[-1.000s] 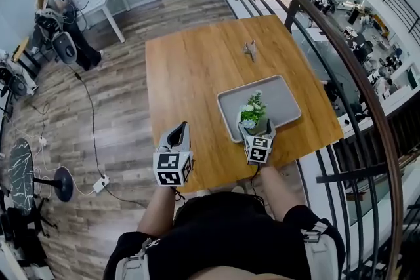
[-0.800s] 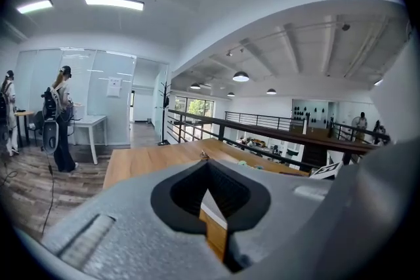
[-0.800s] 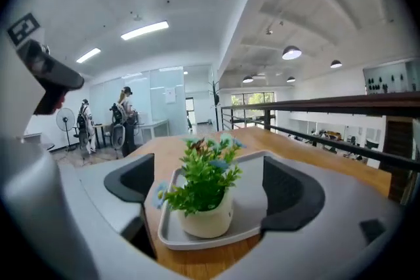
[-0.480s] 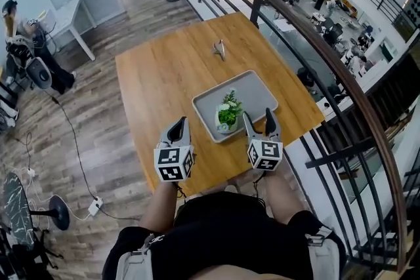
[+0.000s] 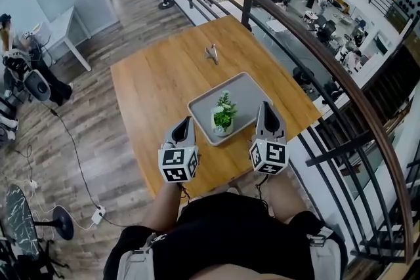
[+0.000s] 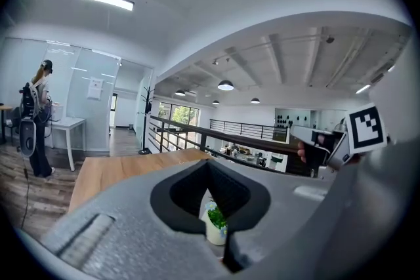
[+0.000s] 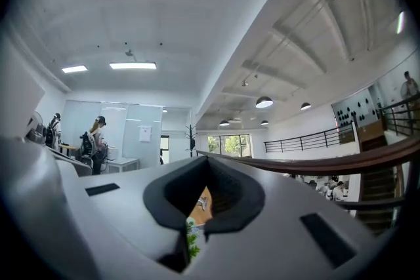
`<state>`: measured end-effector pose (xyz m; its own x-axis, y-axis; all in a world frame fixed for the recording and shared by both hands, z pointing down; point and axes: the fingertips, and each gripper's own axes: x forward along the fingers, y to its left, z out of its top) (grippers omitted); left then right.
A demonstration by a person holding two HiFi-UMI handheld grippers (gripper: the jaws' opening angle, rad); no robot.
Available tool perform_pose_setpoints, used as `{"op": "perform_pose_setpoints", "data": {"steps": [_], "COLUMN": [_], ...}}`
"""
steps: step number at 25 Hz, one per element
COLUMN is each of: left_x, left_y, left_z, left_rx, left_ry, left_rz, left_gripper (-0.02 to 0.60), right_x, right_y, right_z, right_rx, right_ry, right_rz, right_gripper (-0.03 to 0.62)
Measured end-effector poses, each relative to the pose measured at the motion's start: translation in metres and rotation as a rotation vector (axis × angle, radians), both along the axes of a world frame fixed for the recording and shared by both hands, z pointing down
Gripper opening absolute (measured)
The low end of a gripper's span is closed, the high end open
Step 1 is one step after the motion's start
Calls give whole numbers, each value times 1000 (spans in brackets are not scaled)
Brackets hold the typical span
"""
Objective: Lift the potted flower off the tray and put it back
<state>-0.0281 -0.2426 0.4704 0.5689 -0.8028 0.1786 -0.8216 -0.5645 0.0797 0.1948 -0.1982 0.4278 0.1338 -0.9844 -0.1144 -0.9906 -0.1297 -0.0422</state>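
On the one tray (image 5: 251,92) stands one potted flower (image 5: 223,117).

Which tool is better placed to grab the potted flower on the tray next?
Left, probably. The left tool sees the potted flower straight ahead past its shut jaws. The right tool, jaws just closed on nothing, aims higher, showing only leaves. Both must open first.

The right gripper (image 7: 196,226), its jaws just closed together on nothing, has the potted flower (image 7: 191,246) showing just beyond it, and the wooden table (image 7: 205,201) farther beyond.
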Motion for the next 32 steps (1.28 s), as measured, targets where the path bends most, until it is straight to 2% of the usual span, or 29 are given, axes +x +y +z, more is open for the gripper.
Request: {"op": "perform_pose_setpoints", "data": {"steps": [5,14,32], "left_x": [-6,-7,-1], "left_y": [-1,-1,-6], "left_z": [0,-4,-5], "left_rx": [11,15,18], "left_ry": [15,9,-10], "left_rz": [-23,-32,-40], "left_gripper": [15,15,15], "right_x": [-7,-17,-9], "right_y": [2,0,-9], "right_z": [4,6,17], "right_rx": [-6,-21,-43], "right_ry": [31,18,-2], "right_rz": [-19,-74,-87], "right_gripper": [-5,-5,-5]}}
